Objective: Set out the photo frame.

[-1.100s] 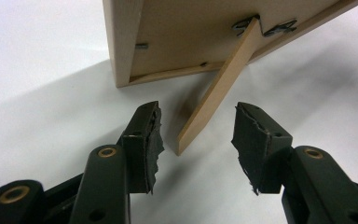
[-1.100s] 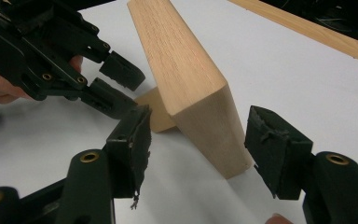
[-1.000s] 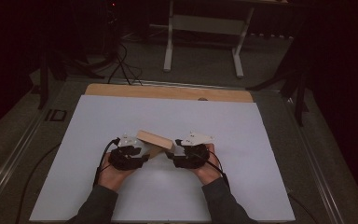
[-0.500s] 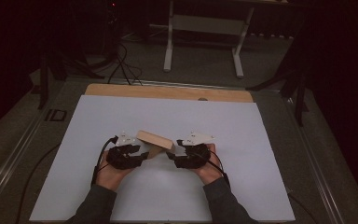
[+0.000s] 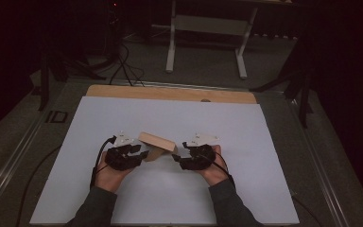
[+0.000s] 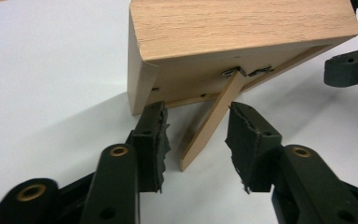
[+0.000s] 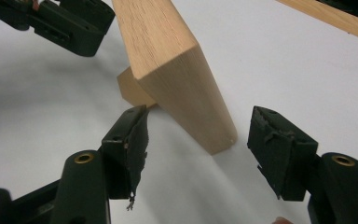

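Now left gripper (image 6: 197,135) jaws closer around the frame's stand (image 6: 208,122).

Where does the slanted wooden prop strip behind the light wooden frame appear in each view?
High view: the slim wooden prop strip sits under the light wooden frame, centre, beside the left tongs.
Left gripper view: lower centre, running down from the frame's back, between the two open jaws.
Right gripper view: its end peeks out left of the frame, above the left jaw.
Shared landmark: the white table sheet.

Dark lab: white-covered table (image 5: 123,113), floor cables (image 5: 123,66), stand legs (image 5: 170,52).
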